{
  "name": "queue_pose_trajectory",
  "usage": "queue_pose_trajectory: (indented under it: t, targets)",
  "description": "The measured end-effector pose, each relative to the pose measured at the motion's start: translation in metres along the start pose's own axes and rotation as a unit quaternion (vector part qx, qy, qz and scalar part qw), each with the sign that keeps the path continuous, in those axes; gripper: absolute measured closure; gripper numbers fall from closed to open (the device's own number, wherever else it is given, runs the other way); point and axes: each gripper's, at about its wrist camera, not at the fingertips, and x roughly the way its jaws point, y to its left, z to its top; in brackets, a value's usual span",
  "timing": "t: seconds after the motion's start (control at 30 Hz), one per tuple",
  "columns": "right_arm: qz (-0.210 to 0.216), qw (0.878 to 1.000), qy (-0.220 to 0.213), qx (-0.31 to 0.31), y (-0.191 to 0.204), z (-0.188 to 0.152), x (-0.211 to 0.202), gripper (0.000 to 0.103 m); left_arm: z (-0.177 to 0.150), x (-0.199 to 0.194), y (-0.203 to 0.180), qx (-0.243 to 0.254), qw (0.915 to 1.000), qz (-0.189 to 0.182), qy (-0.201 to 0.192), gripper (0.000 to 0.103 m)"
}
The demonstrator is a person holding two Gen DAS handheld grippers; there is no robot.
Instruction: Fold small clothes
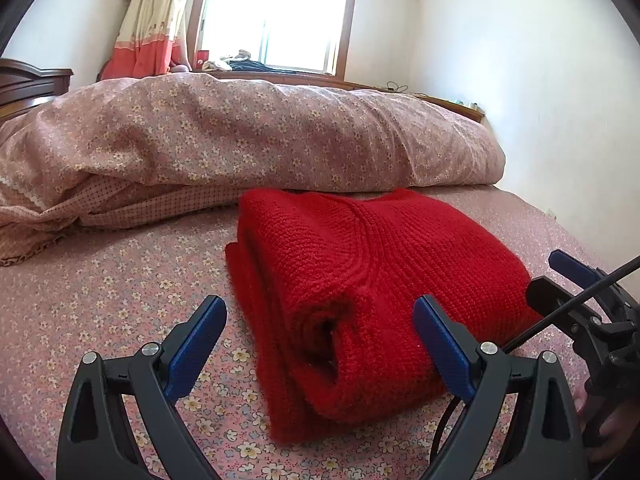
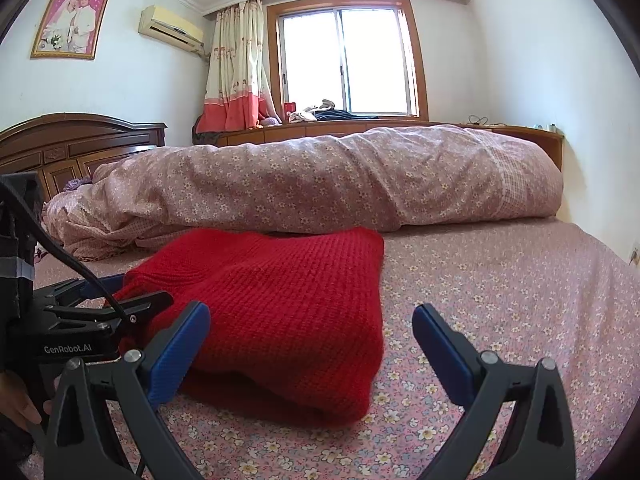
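Note:
A red knitted sweater (image 1: pixel 372 280) lies folded into a thick stack on the flowered bed sheet (image 1: pixel 100 300). My left gripper (image 1: pixel 320 308) is open and empty, its fingers standing to either side of the stack's near left corner. In the right wrist view the sweater (image 2: pixel 288 312) lies left of centre. My right gripper (image 2: pixel 312 316) is open and empty, straddling the stack's near right corner. The right gripper also shows at the right edge of the left wrist view (image 1: pixel 576 280), and the left gripper at the left of the right wrist view (image 2: pixel 100 300).
A rolled flowered quilt (image 2: pixel 320 176) lies across the bed just behind the sweater. A dark wooden headboard (image 2: pixel 80 140) stands at the far left. The bed's right edge (image 2: pixel 624 256) is near a white wall. A window and curtain are at the back.

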Motion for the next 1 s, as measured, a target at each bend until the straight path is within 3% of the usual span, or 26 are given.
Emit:
queue_pose_trajectory:
  t: [1.0]
  targets:
    - [-0.004, 1.000, 0.012, 0.005, -0.0041, -0.0021, 0.0032, 0.000, -0.0005, 0.0026, -0.0017, 0.004, 1.0000, 0.006, 0.003, 0.012]
